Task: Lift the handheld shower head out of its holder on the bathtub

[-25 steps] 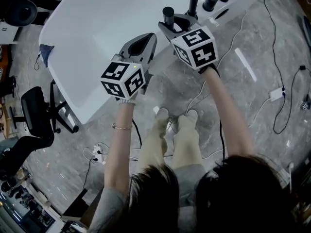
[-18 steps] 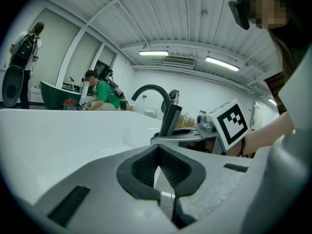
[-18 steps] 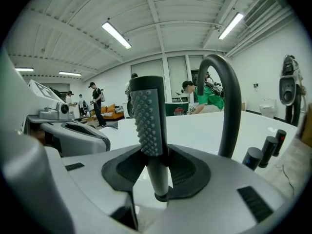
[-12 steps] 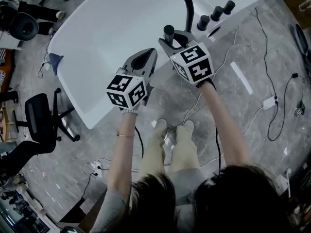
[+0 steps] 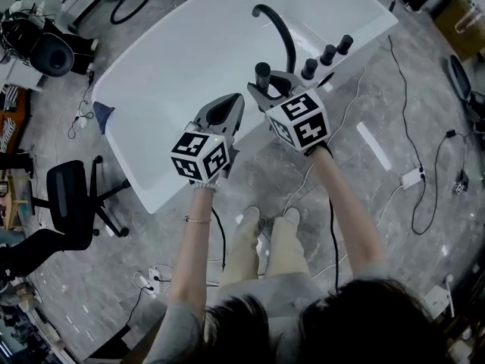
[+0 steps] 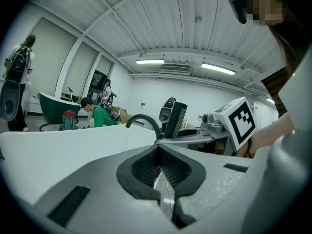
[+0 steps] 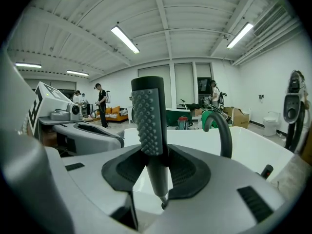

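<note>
- The tub [image 5: 189,59] looks smaller and lower in the head view than it did a second ago. Both grippers have risen and now stand well above its rim.
- The right gripper [image 5: 267,91] is clamped on the shower head, its jaws wide around the handle. The hold is the same as a second ago, and it has carried the head straight up.
- The left gripper [image 5: 232,101] has its jaws together with nothing between them. It has risen beside the right one, just apart from it, and takes no part in the lift.
- The shower head [image 5: 263,73] stands upright in the right jaws, its studded face showing in the right gripper view. It is clear of the tub edge, up beside the spout [image 5: 279,29].
- The knobs [image 5: 327,54] on the rim are now well below the shower head. I cannot pick out the holder, but the head looks free of it, so the lift seems all but done.
- No hose shows in any view, so I cannot tell how much slack is left.
</note>
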`<state>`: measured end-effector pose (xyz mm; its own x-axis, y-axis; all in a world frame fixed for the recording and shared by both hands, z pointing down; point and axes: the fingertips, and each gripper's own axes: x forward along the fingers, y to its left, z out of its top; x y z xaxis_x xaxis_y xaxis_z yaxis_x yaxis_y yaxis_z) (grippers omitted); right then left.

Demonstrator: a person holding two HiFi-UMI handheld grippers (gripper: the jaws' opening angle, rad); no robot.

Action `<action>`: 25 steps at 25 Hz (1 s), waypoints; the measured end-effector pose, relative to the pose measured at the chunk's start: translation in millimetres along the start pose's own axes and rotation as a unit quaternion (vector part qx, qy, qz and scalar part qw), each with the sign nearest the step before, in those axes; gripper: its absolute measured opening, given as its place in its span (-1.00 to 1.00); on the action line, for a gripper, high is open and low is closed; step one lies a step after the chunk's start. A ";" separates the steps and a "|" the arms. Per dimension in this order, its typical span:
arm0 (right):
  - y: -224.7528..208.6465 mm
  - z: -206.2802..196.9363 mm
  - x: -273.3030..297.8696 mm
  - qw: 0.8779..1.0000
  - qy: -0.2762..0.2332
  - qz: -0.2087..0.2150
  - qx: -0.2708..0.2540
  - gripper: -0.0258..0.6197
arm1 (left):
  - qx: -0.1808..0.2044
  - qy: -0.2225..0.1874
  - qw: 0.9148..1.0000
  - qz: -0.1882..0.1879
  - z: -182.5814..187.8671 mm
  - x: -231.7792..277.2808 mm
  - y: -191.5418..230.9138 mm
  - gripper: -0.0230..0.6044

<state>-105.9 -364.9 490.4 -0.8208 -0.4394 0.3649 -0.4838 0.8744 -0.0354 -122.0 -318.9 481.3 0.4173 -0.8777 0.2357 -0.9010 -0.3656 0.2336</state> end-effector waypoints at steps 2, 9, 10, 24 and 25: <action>4.0 13.3 -7.7 1.000 -0.006 0.000 0.000 -0.51 | 0.003 -0.005 1.000 -0.001 11.3 -6.4 -3.4 -0.91; 18.3 61.2 -43.8 0.999 -0.037 -0.005 0.016 -0.51 | 0.024 -0.019 0.999 -0.017 53.3 -33.0 -27.4 -0.91; 20.5 67.5 -49.3 0.999 -0.042 -0.005 0.018 -0.51 | 0.026 -0.021 0.999 -0.018 59.3 -37.3 -31.5 -0.91; 46.3 137.6 -113.7 0.996 -0.085 -0.011 0.011 -0.51 | 0.066 -0.058 0.995 -0.039 129.0 -85.7 -77.4 -0.91; 47.7 142.4 -118.3 0.996 -0.090 -0.011 0.010 -0.51 | 0.072 -0.058 0.995 -0.041 131.9 -88.3 -80.3 -0.91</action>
<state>-75.1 -300.4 313.0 -0.8500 -0.4904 0.1925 -0.5072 0.8605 -0.0478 -102.2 -253.0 317.3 0.4809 -0.8699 0.1098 -0.8757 -0.4705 0.1086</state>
